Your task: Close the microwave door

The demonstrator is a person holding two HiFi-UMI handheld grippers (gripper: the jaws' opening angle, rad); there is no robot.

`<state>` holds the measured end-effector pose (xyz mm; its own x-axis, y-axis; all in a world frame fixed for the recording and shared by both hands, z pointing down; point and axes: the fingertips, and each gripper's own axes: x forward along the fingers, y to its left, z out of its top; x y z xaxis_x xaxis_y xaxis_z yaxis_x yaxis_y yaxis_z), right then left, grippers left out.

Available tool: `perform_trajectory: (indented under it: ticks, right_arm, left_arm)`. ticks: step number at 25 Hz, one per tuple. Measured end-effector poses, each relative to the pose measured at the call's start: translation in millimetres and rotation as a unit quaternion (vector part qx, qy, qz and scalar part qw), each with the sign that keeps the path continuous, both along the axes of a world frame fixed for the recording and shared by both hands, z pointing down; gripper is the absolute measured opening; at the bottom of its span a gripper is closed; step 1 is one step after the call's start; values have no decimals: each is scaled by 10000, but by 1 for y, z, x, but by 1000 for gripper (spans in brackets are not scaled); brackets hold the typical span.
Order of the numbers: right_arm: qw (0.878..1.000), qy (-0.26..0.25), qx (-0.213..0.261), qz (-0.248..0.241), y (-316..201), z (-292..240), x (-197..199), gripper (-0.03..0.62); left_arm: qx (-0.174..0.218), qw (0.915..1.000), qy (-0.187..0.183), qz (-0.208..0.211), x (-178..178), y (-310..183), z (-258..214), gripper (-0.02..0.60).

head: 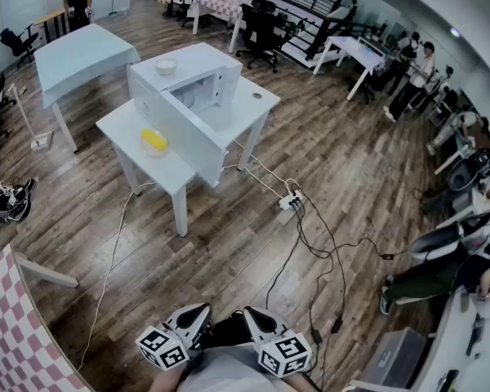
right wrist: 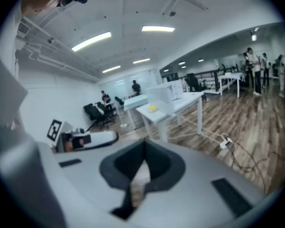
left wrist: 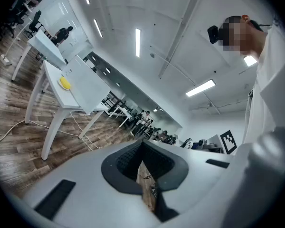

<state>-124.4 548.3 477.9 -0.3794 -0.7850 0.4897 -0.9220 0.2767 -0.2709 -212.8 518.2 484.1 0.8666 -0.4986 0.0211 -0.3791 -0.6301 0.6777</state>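
Wood-floored office; microwave upper left, door open. Left gripper, right gripper: jaws together, empty. Risk: hard shove shifts microwave.

1. No word, number or brand name can be read in any of the views.
2. The only sign-like marks are black-and-white square markers, which are block patterns and not letters. In the head view they cover the cube on the left gripper and the cube on the right gripper.
3. One such square marker shows at the right of the left gripper view, and another at the left of the right gripper view.
4. The microwave is too small in every view for any print on it to be made out.
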Motion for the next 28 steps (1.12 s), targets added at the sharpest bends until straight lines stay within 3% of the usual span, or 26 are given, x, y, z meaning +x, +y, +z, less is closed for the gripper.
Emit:
perform_trajectory:
  ticks: [7,23,28]
  right_arm:
    - [9988,183,292,-350,5,-9,9,23]
    - [9937,-339,933,-515,-64,-35,52,23]
    - [9924,-170,941,-776,-73,-40,55,23]
  left_arm:
    - [-30,9998,3,-186,11,-8,-2,13]
    - [703,9874,-986,-1017,60,-63,-52,13]
    - [807,9824,-1242,-1141,77,-69,-57,13]
